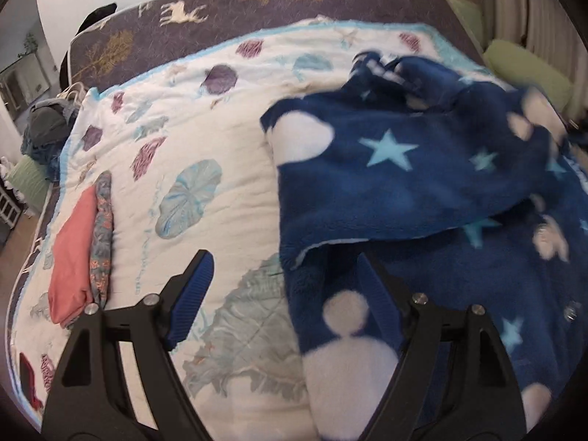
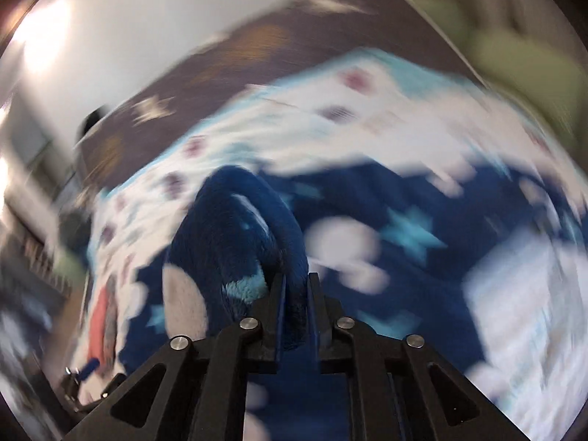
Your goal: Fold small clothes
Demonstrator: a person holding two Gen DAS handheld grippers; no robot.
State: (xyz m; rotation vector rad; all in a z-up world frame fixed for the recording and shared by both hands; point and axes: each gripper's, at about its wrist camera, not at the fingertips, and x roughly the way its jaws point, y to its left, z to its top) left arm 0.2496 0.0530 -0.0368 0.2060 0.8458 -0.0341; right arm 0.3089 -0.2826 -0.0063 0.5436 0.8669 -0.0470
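A navy fleece garment (image 1: 422,191) with light stars and white blobs lies on the white patterned quilt (image 1: 205,139), its upper part folded over the lower part. My left gripper (image 1: 283,268) is open and empty, its right finger over the garment's left edge, its left finger over the quilt. In the blurred right wrist view my right gripper (image 2: 296,279) is shut on a raised fold of the navy fleece garment (image 2: 239,242), lifted above the rest of it.
A folded coral cloth (image 1: 71,257) and a floral cloth (image 1: 103,235) lie at the quilt's left edge. Green pillows (image 1: 529,70) sit at the back right. A dark clothes heap (image 1: 47,125) is at the far left, beyond the bed.
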